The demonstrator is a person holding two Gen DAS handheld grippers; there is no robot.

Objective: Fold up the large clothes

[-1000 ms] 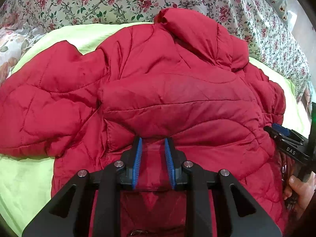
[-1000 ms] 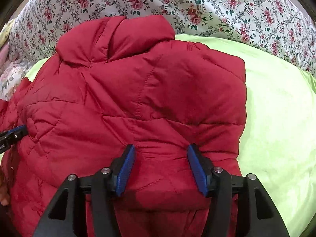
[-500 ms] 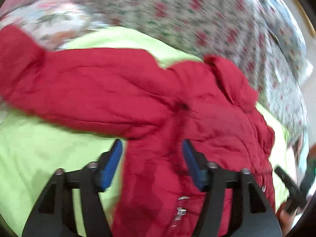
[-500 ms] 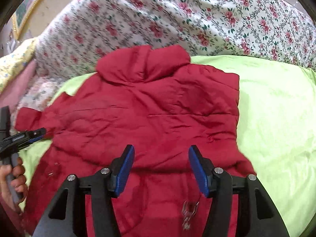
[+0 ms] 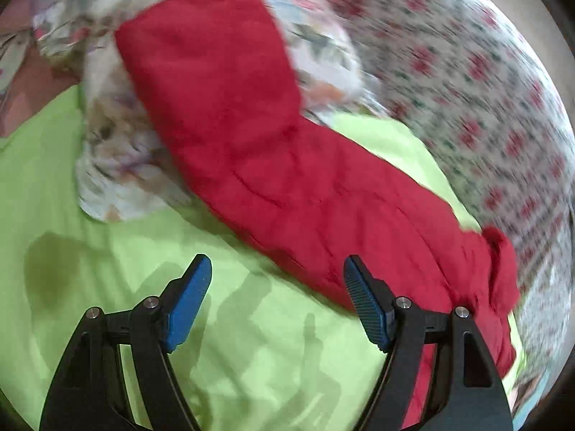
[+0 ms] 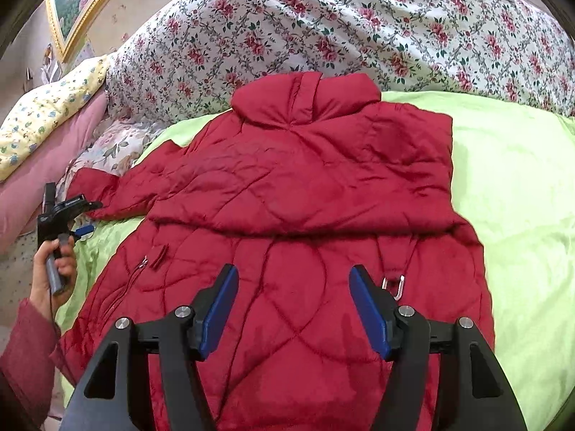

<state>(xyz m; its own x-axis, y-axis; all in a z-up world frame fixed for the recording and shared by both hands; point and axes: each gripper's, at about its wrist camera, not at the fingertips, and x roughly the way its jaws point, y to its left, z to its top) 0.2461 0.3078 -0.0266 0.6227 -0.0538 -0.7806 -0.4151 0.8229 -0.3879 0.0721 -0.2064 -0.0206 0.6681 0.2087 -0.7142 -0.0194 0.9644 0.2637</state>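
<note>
Both grippers open, empty, above quilted jacket.
Left gripper [image 5: 277, 296] hovers beside the outstretched sleeve [image 5: 222, 82] at 12 o'clock; right gripper [image 6: 294, 309] hovers over the red puffy jacket [image 6: 287, 194] on the green sheet [image 6: 514, 179].

A lime-green sheet [image 6: 514, 186] is spread on the bed, backed by a rose-patterned quilt [image 6: 323, 21]; a gold-framed picture [image 6: 77, 3] is hung upper left.

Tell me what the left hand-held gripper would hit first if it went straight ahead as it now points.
Probably the red jacket sleeve: the left hand-held gripper is open above the green sheet, and the sleeve lies across its line. The blur leaves the depth uncertain.
</note>
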